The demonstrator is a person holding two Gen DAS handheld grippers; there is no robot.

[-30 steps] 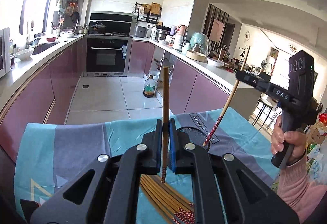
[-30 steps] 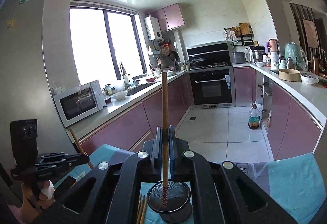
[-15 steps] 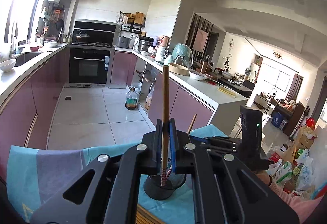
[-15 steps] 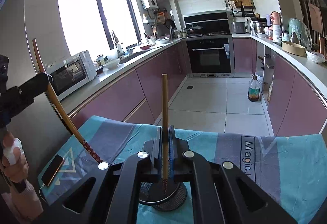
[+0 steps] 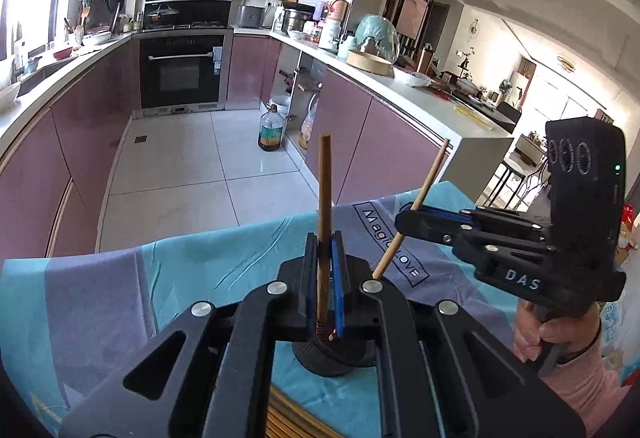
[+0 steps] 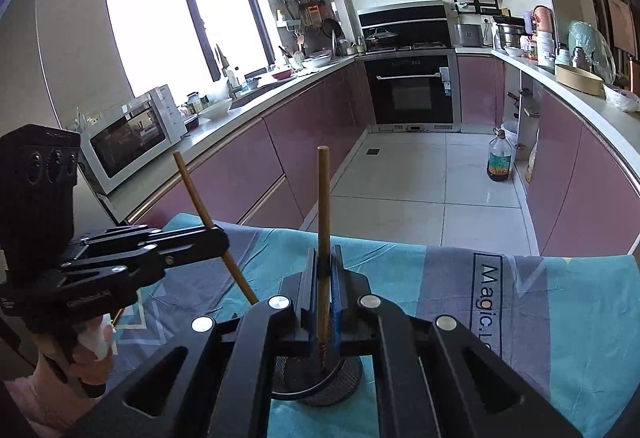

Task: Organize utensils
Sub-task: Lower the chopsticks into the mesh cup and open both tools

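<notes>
My left gripper [image 5: 325, 278] is shut on a wooden chopstick [image 5: 324, 206] held upright, its patterned tip inside the black mesh holder [image 5: 332, 356] on the teal cloth. My right gripper [image 6: 325, 290] is shut on another upright chopstick [image 6: 323, 222], its tip also down in the mesh holder [image 6: 320, 378]. Each gripper shows in the other's view: the right one [image 5: 404, 220] with its slanted chopstick [image 5: 424, 190], the left one [image 6: 218, 236] with its slanted chopstick [image 6: 196, 194]. Both hover just above the holder.
A bundle of more chopsticks [image 5: 288, 418] lies on the cloth at the near edge. The teal and grey cloth [image 6: 540, 310] covers the table. Beyond are kitchen counters, an oven [image 5: 182, 72], a microwave [image 6: 128, 138] and an oil bottle [image 5: 270, 128] on the floor.
Both grippers have come closer together over the mesh holder and lowered, so both chopstick tips now sit inside it. Both stay shut.
</notes>
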